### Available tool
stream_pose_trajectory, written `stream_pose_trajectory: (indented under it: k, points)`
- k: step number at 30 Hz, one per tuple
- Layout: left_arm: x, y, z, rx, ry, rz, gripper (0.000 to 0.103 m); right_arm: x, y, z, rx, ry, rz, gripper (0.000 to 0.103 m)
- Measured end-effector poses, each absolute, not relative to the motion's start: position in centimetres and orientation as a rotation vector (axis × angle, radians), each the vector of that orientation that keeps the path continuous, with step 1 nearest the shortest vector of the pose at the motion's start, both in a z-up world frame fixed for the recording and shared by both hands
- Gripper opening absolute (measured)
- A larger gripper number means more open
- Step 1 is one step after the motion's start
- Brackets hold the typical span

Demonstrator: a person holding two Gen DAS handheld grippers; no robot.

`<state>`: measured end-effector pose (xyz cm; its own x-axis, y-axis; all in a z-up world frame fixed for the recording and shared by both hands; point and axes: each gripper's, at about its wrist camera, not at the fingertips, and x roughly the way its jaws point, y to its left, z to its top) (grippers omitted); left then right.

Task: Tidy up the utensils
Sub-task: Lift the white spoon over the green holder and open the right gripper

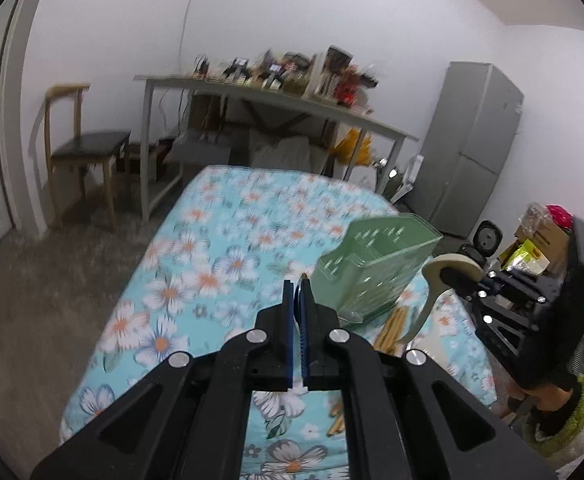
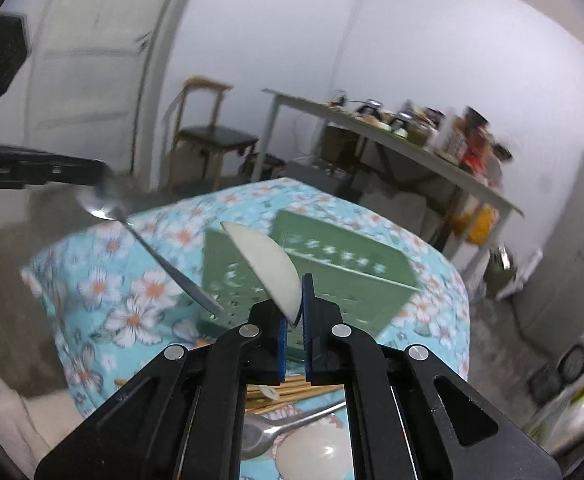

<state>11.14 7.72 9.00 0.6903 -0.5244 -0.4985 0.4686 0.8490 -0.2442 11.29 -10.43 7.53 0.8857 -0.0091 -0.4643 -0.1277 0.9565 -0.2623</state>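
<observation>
We hold a utensil in each gripper above the table (image 1: 196,248) with its floral cloth, presumably so both can go into the green utensil holder (image 1: 375,268) that stands on it.

The left gripper (image 1: 300,284) has its fingers pinched narrow on the handle end of a metal spoon (image 2: 132,232). In the right wrist view the spoon runs on a diagonal, bowl up and to the left, handle slanting down towards the holder. From the left wrist view we see it only edge-on, a sliver between the pads.

The right gripper (image 2: 297,300) has its fingers closed on the handle of a cream ceramic spoon (image 2: 264,264). Its long axis slopes up and left from the fingers, bowl end highest, over the holder's front wall.

Gripping by the handles seems to leave the bowls free; for dropping in handle-first, we judge each would need turning.

More spoons and wooden chopsticks (image 2: 292,394) lie on the cloth below, not yet sorted.
</observation>
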Motion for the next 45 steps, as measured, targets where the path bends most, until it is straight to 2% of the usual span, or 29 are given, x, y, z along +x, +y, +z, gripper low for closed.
stream_pose_trajectory:
  k: [10,18,25,38,45]
  points:
    - [9.0,7.2,16.5,-0.041,0.415,-0.558,0.002,6.9,-16.1,12.1,-0.039,0.349,0.031,0.005]
    - [11.3,5.2,17.2,0.023,0.383,-0.497,0.002,5.9,-20.4,16.8,0.122,0.199,0.077,0.005]
    - [13.2,3.5,16.9,0.080,0.378,-0.464,0.002,8.2,-21.4,18.3,0.131,0.157,0.092,0.005]
    - [17.5,-0.4,12.0,0.185,0.452,-0.452,0.002,14.7,-22.3,13.8,0.130,0.269,0.055,0.005]
    - [19.5,-1.0,9.2,0.134,0.545,-0.482,0.004,17.2,-22.9,10.5,0.197,0.364,0.063,0.006]
